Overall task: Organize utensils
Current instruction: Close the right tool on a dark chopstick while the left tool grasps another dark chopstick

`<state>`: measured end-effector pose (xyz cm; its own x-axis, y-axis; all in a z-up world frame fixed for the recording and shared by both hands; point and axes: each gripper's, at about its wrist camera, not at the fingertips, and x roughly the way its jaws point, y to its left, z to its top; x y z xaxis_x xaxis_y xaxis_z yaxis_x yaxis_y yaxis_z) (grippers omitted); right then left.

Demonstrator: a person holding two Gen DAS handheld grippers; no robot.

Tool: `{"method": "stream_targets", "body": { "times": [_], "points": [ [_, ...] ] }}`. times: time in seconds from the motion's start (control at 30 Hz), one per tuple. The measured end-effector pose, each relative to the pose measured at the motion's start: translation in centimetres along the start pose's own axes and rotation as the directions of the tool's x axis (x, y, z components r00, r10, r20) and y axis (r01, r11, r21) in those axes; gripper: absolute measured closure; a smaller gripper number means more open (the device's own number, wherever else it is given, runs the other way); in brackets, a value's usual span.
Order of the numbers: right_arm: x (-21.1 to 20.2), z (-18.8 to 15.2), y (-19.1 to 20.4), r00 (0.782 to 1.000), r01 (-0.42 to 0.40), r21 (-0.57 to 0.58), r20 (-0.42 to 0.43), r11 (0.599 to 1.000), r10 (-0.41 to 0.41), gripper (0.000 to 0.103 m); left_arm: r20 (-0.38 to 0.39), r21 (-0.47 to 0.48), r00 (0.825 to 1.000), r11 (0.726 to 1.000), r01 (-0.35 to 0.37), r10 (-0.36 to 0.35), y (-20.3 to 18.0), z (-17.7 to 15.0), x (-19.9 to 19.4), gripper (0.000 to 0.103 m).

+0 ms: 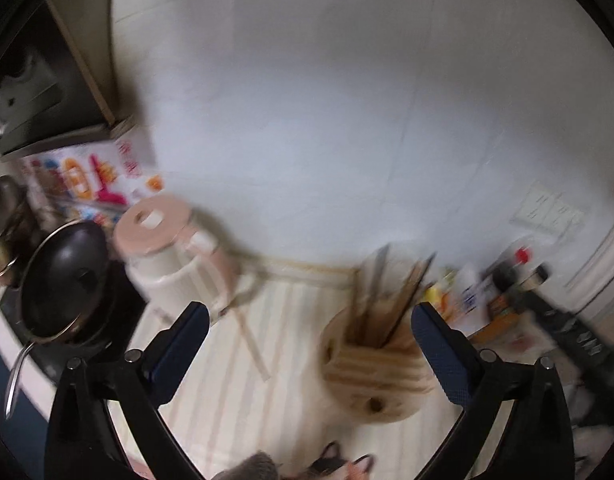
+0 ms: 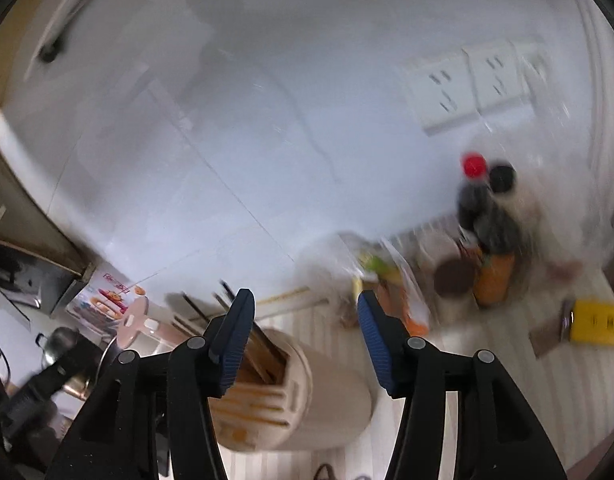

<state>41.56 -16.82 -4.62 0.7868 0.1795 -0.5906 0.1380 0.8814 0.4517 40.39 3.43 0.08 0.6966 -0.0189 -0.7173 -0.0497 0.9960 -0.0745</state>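
Both hand-held grippers [image 1: 309, 320] [image 2: 305, 308] agape, round wooden holder [image 1: 377, 376] — blurred

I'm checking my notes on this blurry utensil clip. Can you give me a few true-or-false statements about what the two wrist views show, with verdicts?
1. The left gripper has its jaws wide apart and holds nothing. True.
2. The round pale wooden utensil holder is empty. False: several sticks stand in it.
3. One loose pale wooden chopstick lies on the striped countertop. True.
4. The right gripper is clamped on a spoon. False: its jaws are open and empty.
5. A black pan with a glass lid sits to the right of the holder. False: it is to the left.
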Motion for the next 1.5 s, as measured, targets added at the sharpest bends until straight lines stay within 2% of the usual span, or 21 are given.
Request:
{"method": "stream_targets", "body": {
  "times": [0.17,0.3,0.37,0.43,0.47,0.5,0.63,0.73,0.8,0.87,0.9,0.97,1.17,1.23,1.3,1.43,1.5],
  "points": [
    [0.3,-2.6,-4.0,0.995,0.073,0.053,-0.068,0.996,-0.07,0.047,-0.072,0.008,0.997,0.999,-0.035,0.036,-0.5,-4.0,1.3,0.0],
    [0.2,-5.9,-8.9,0.967,0.208,0.049,-0.16,0.977,-0.198,0.047,-0.186,0.058,0.982,0.998,-0.002,0.013,-3.4,-8.6,3.5,0.0],
    [0.4,-7.6,-11.8,0.936,0.286,0.031,-0.223,0.958,-0.272,0.047,-0.24,0.094,0.971,0.996,0.01,0.013,-5.6,-11.2,4.9,0.0],
    [1.0,-9.6,-15.0,0.89,0.358,0.009,-0.304,0.934,-0.338,0.047,-0.286,0.116,0.958,0.993,0.029,0.005,-7.3,-13.3,6.3,0.0],
    [1.4,-10.4,-16.2,0.871,0.378,-0.002,-0.337,0.926,-0.357,0.047,-0.312,0.136,0.95,0.99,0.039,0.006,-8.5,-14.5,7.3,0.0],
    [2.0,-11.6,-17.8,0.841,0.407,-0.023,-0.381,0.913,-0.384,0.047,-0.335,0.157,0.942,0.986,0.047,0.009,-9.6,-15.6,8.0,0.0],
    [3.2,-14.8,-21.8,0.767,0.464,-0.08,-0.461,0.882,-0.446,0.047,-0.423,0.219,0.906,0.973,0.072,0.029,-13.3,-19.7,11.6,0.0],
    [4.1,-16.3,-24.2,0.737,0.482,-0.089,-0.497,0.872,-0.458,0.047,-0.492,0.248,0.87,0.963,0.101,0.036,-15.8,-22.2,13.9,0.0],
    [5.0,-17.1,-25.3,0.713,0.492,-0.122,-0.512,0.862,-0.479,0.053,-0.52,0.264,0.853,0.958,0.11,0.046,-17.2,-23.3,15.0,0.0],
    [5.5,-17.7,-25.9,0.701,0.481,-0.15,-0.526,0.864,-0.482,0.064,-0.534,0.273,0.844,0.955,0.118,0.048,-18.4,-23.9,15.5,0.0],
    [5.3,-17.8,-25.6,0.706,0.474,-0.192,-0.5,0.859,-0.501,0.071,-0.539,0.28,0.841,0.952,0.12,0.052,-18.9,-24.2,15.8,0.0],
    [5.1,-17.8,-26.0,0.696,0.481,-0.22,-0.492,0.848,-0.523,0.097,-0.551,0.289,0.833,0.948,0.136,0.049,-20.2,-24.6,16.2,0.0],
    [2.5,-16.7,-30.0,0.664,0.558,-0.158,-0.504,0.815,-0.553,0.097,-0.569,0.311,0.822,0.932,0.185,0.027,-24.4,-25.2,16.9,0.001],
    [1.3,-16.2,-31.5,0.666,0.567,-0.135,-0.506,0.813,-0.548,0.097,-0.578,0.311,0.816,0.928,0.203,0.015,-25.6,-25.4,17.2,0.001],
    [0.3,-15.7,-32.5,0.665,0.577,-0.124,-0.502,0.807,-0.553,0.097,-0.589,0.309,0.808,0.923,0.228,-0.003,-27.1,-25.7,17.4,0.005],
    [-1.1,-14.8,-34.7,0.665,0.597,-0.094,-0.498,0.796,-0.557,0.097,-0.61,0.311,0.792,0.914,0.259,-0.016,-29.6,-26.3,17.9,0.024],
    [-1.6,-14.6,-35.7,0.662,0.608,-0.079,-0.498,0.79,-0.559,0.097,-0.624,0.32,0.781,0.912,0.256,-0.001,-30.6,-26.8,18.4,0.026]
  ]
}}
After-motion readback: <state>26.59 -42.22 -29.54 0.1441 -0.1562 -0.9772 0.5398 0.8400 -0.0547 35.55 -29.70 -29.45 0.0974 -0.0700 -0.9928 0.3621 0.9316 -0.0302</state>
